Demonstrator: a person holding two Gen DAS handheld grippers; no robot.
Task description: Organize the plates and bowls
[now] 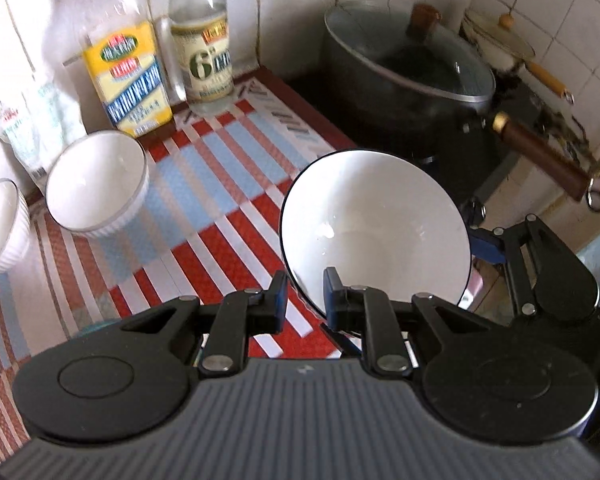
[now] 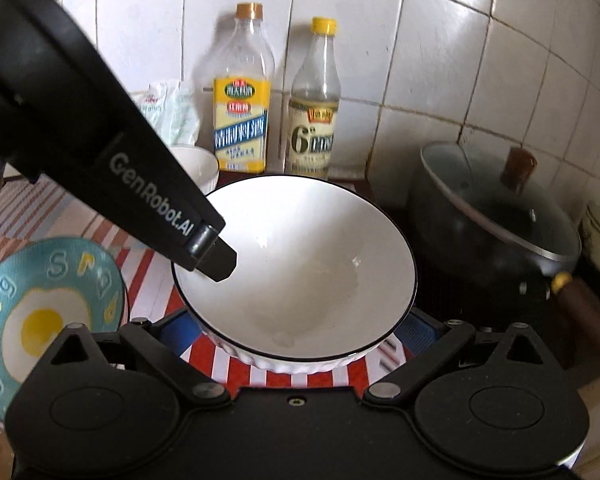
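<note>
Bright daylight, tile glare, fisheye-warped edges

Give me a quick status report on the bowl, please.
Left gripper pinching bowl rim. Right gripper clamps its sides. Bowl tilted, above mat. Pot close by.

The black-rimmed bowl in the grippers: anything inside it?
The black-rimmed bowl looks empty: bare white glaze with a faint wet sheen at the bottom. The left gripper pinches its rim, one finger reaching inside and covering a small patch of the wall.
</note>
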